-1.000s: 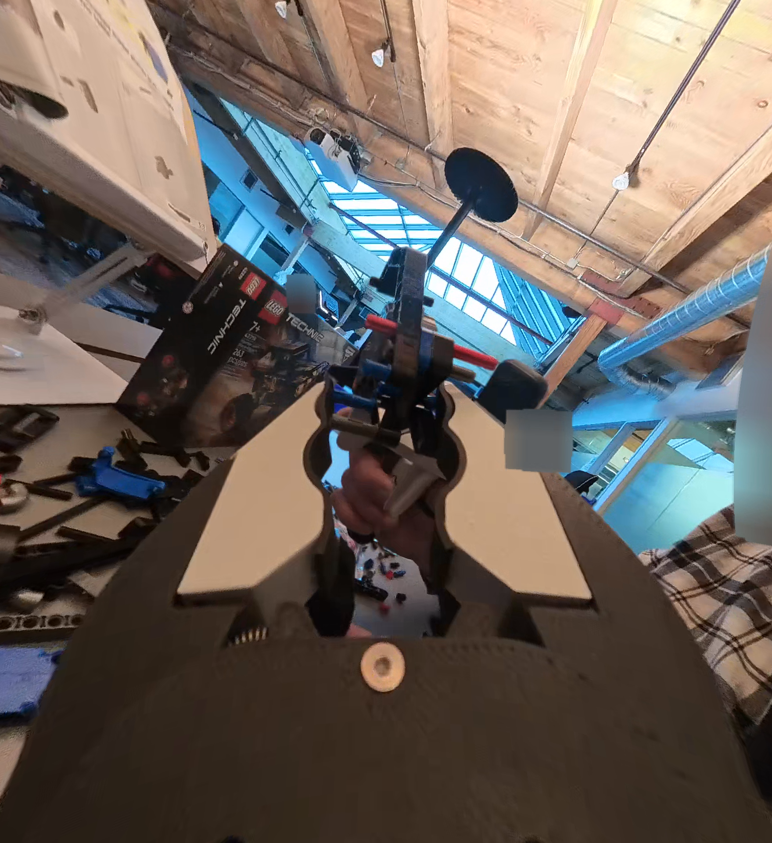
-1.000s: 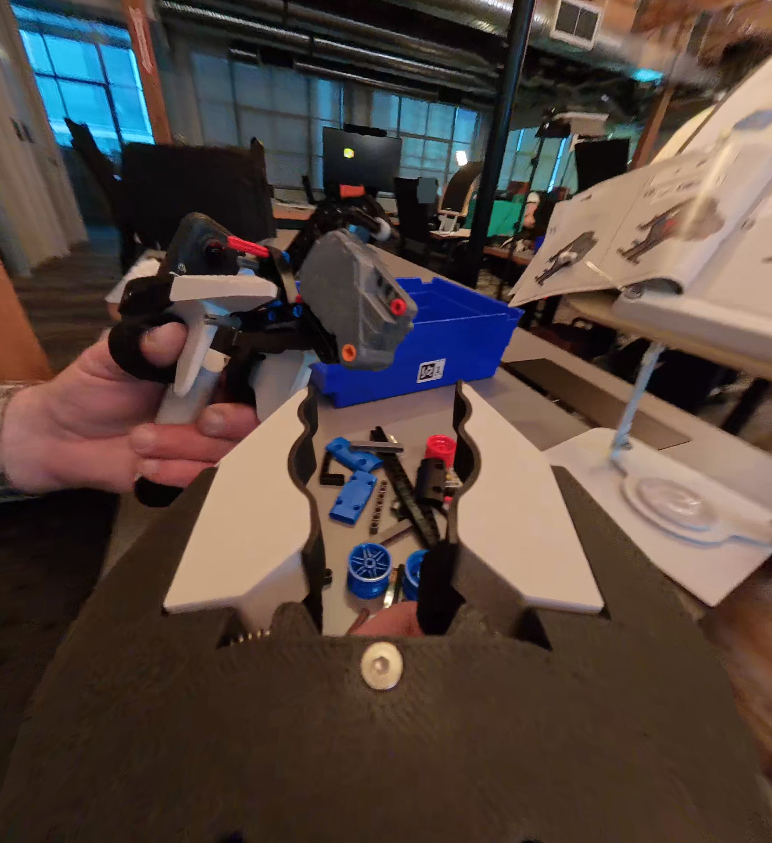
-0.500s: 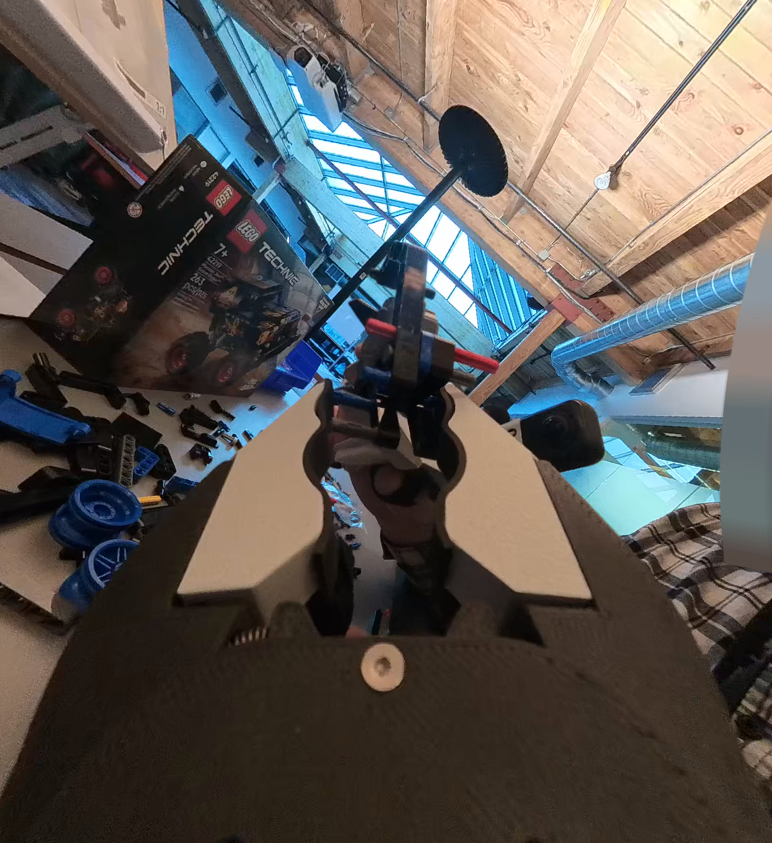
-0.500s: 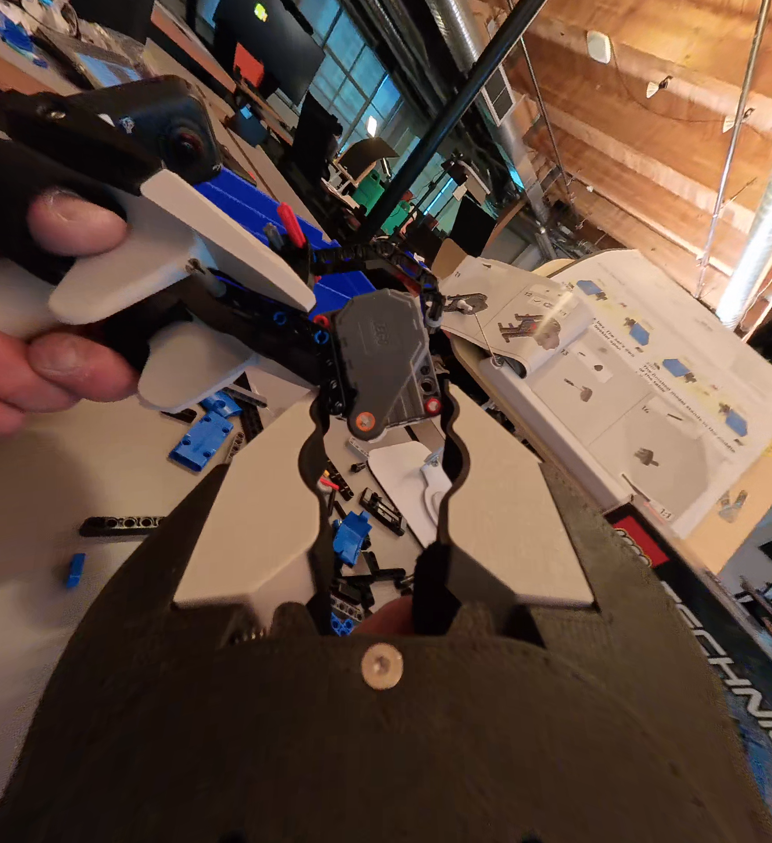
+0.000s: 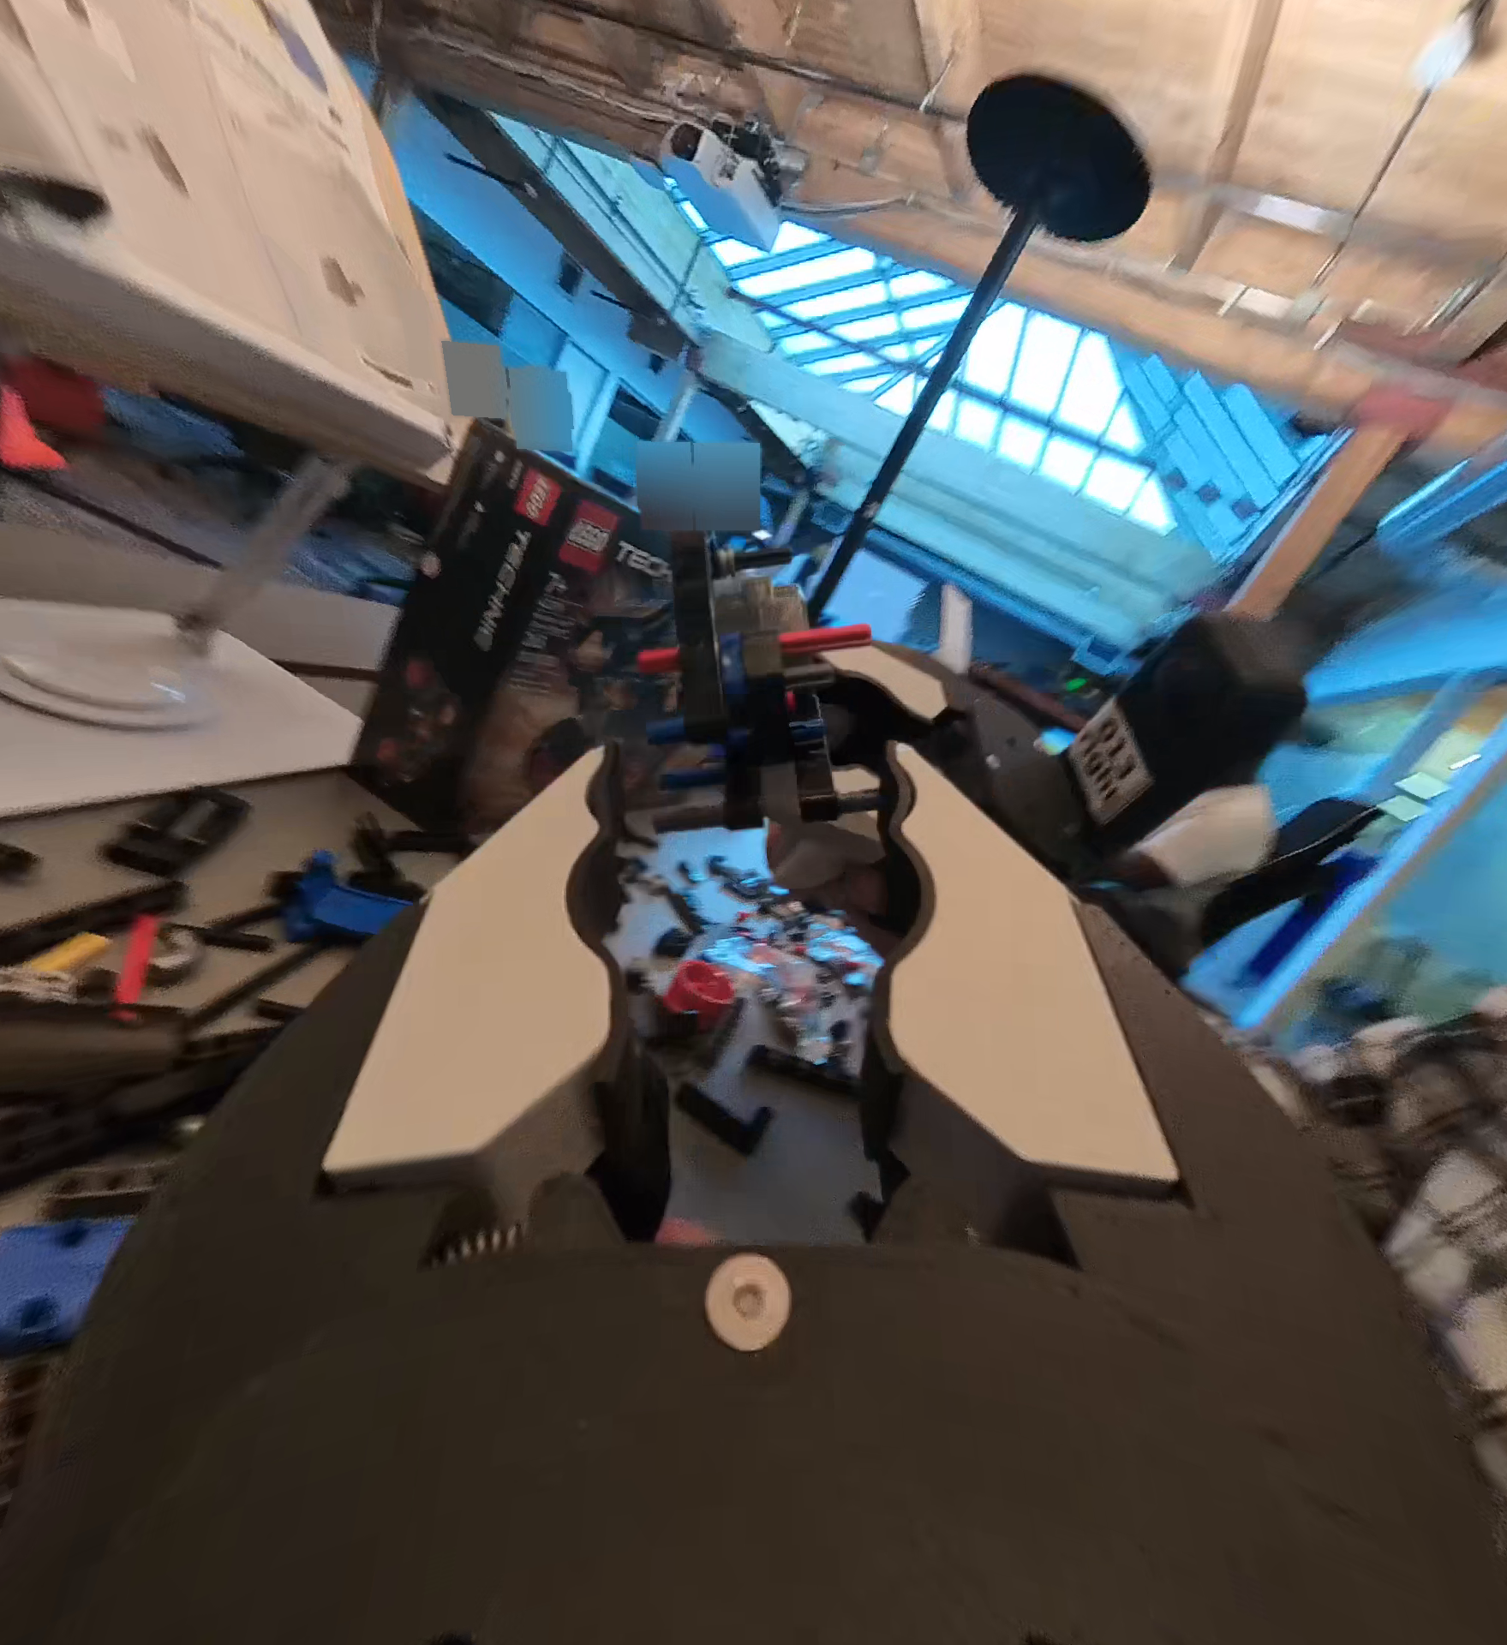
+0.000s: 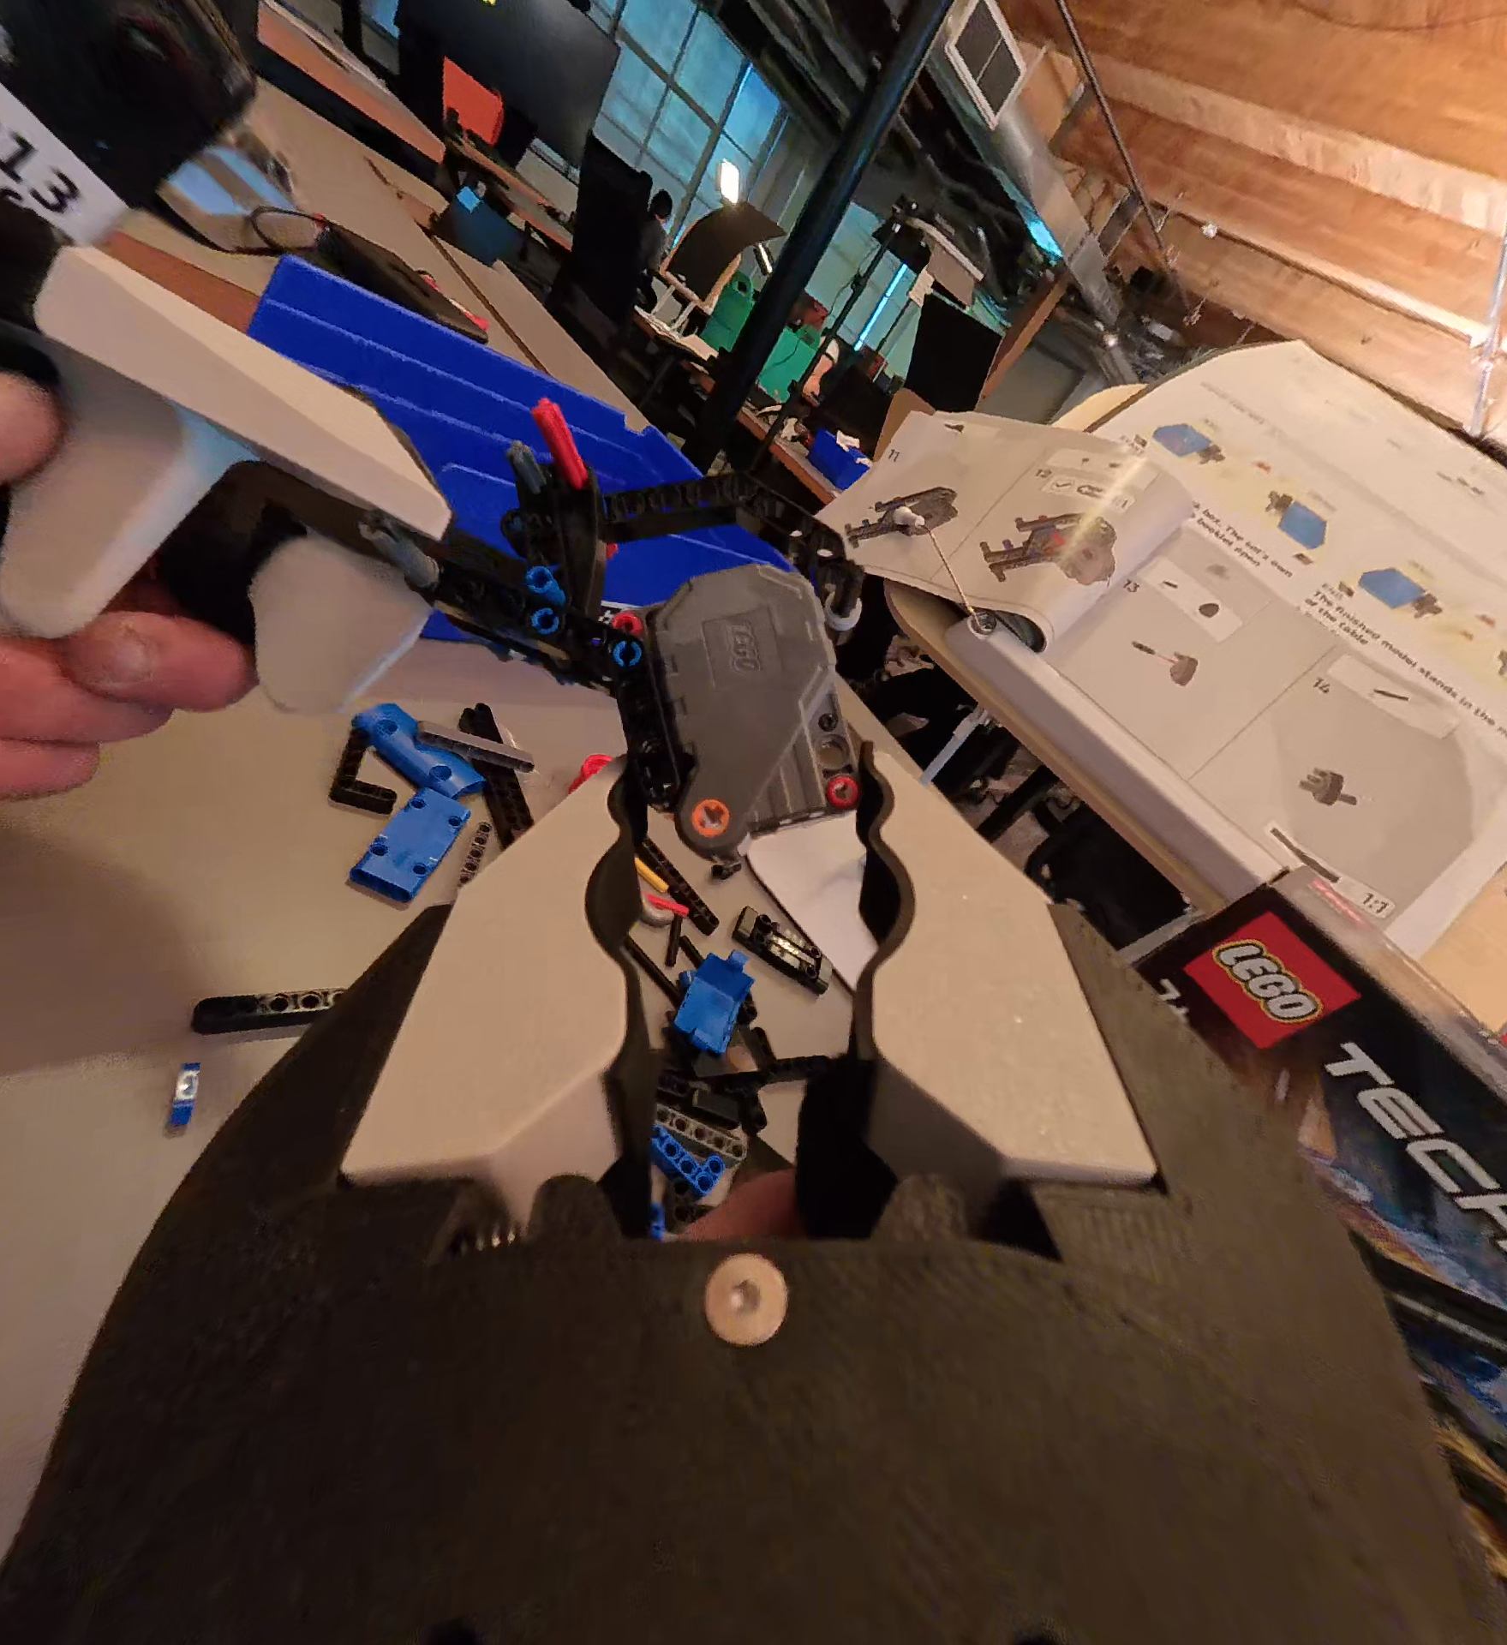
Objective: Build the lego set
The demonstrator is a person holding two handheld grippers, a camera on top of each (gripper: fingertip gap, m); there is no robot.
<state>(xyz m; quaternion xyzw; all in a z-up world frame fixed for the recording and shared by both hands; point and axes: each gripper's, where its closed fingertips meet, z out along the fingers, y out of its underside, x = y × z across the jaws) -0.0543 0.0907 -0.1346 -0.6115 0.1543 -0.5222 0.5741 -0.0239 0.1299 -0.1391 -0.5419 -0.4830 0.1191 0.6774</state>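
I'm roughly midway, by my reading. My left gripper is clamped on the black beam end of the part-built chassis, held up in the air, with its grey motor block hanging right at the tips of my right gripper, whose jaws stand apart around the block's lower corner, gripping nothing. Below and behind both grippers, many loose pieces lie on the table, so plenty is left.
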